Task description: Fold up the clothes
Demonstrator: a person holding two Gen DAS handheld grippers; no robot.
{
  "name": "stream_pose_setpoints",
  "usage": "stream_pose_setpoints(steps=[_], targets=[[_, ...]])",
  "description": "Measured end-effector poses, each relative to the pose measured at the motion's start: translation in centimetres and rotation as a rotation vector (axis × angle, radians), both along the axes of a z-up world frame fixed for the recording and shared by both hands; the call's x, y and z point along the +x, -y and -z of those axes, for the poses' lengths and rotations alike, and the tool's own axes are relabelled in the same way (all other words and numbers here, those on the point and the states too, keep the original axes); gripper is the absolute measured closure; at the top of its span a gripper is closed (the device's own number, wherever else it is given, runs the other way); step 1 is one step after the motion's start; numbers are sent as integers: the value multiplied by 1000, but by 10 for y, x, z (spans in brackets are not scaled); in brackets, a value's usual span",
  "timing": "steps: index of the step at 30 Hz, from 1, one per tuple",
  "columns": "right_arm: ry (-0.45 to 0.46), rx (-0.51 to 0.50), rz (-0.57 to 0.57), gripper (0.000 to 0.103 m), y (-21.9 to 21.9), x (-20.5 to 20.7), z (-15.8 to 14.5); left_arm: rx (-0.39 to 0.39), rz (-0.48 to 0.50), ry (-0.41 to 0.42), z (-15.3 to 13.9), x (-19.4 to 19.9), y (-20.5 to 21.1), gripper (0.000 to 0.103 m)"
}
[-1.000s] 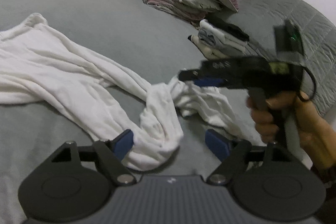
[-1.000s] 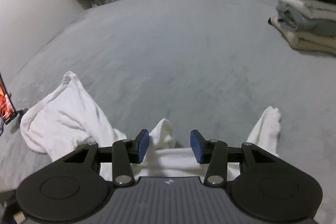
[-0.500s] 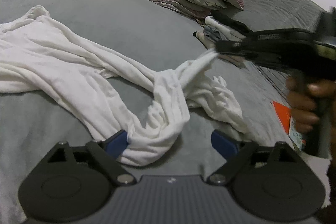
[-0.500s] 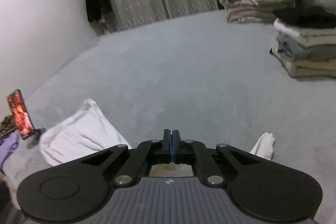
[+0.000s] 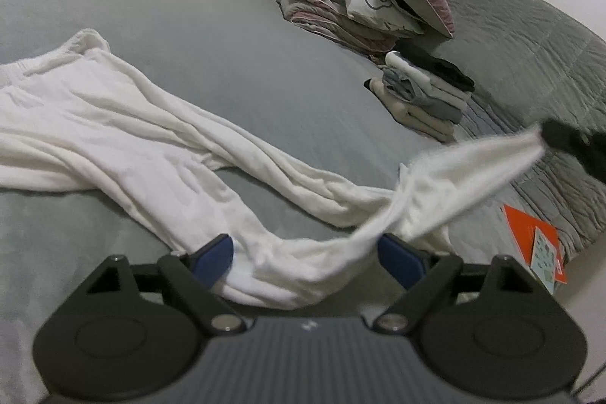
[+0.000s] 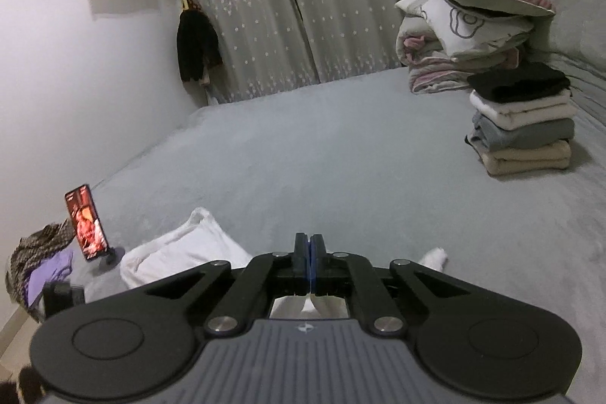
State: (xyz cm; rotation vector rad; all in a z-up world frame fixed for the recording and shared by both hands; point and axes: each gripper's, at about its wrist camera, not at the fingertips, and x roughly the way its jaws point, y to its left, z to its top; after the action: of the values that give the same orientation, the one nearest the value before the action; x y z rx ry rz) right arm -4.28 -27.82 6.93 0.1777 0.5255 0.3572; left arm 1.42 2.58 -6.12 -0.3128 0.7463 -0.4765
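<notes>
Right gripper (image 6: 307, 262) clamps a trouser (image 5: 159, 135) cuff, stretched toward three o'clock; left gripper (image 5: 305, 252), wide, is closing around the other leg — cuff could slip free.

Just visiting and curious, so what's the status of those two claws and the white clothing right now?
Left gripper closing slightly, jaws wide, straddling white garment, not pinching. Right gripper shut on one lifted garment end. Nothing in the way; folded stack well clear.

No text, label or number is legible anywhere in either view.
</notes>
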Motion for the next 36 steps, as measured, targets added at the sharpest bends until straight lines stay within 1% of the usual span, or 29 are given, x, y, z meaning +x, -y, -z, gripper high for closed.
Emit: stream_pose_setpoints(steps=[3, 6, 12, 13, 14, 16, 17, 18, 23, 28, 33, 36], targets=[[-37, -7, -7, 99, 6, -13, 3, 10, -8, 1, -2, 2, -4, 15], [-102, 2, -27, 99, 9, -17, 12, 23, -18, 1, -3, 6, -7, 15], [-229, -101, -33, 98, 4, -2, 52, 73, -42, 9, -6, 16, -14, 15], [-236, -121, -23, 98, 4, 0, 57, 88, -50, 11, -7, 19, -17, 15], [-236, -142, -13, 96, 4, 2, 61, 104, -60, 15, -9, 23, -20, 15], [-226, -165, -6, 85, 2, 3, 63, 132, -83, 23, -13, 31, -29, 15], [-220, -169, -5, 76, 2, 5, 63, 146, -96, 27, -15, 35, -34, 15], [-215, -166, -9, 70, 1, 8, 63, 159, -110, 30, -17, 40, -40, 15], [-215, -182, -43, 70, -13, 31, 64, 205, -199, 23, -24, 73, -76, 15], [-243, -192, -98, 70, -37, 60, 74, 235, -274, 9, -26, 110, -110, 15], [-272, -208, -157, 70, -64, 87, 87, 285, -325, -7, -19, 147, -138, 17], [-292, -220, -193, 70, -75, 98, 96, 282, -358, -26, -13, 168, -157, 19]])
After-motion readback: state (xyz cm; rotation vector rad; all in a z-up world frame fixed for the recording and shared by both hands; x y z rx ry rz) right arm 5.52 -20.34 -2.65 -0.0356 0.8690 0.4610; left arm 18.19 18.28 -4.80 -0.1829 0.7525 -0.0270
